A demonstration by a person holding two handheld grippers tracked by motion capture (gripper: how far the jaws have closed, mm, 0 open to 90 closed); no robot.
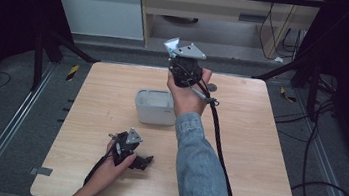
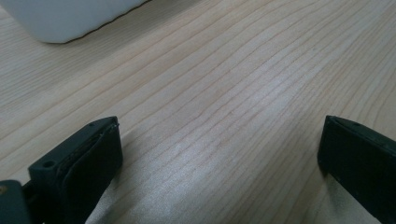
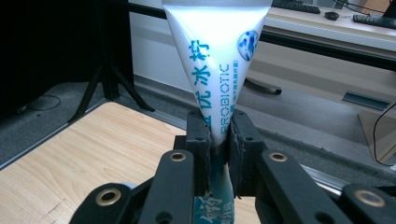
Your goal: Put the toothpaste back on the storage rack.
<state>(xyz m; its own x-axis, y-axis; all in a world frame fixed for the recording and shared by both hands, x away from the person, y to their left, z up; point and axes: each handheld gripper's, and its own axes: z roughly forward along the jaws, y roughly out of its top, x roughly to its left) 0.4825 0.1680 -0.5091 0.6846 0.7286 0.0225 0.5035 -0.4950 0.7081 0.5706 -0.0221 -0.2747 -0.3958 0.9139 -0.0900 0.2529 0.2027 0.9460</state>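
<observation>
While the left gripper [image 1: 140, 162] lies low on the wooden table [image 1: 256, 153] near its front edge, its jaws stand wide apart with bare wood between them, as the left gripper view shows. Farther back, the right gripper [image 3: 219, 140] is raised above the table's far side, its jaws clenched on a white toothpaste tube [image 3: 217, 56] with blue lettering. That tube stands upright between the pads, its flat crimped end uppermost and spreading wide above them, its lower part running down between the jaws. A white rectangular container [image 1: 155, 106] sits on the table just left of the right forearm's denim sleeve [image 1: 199, 166].
</observation>
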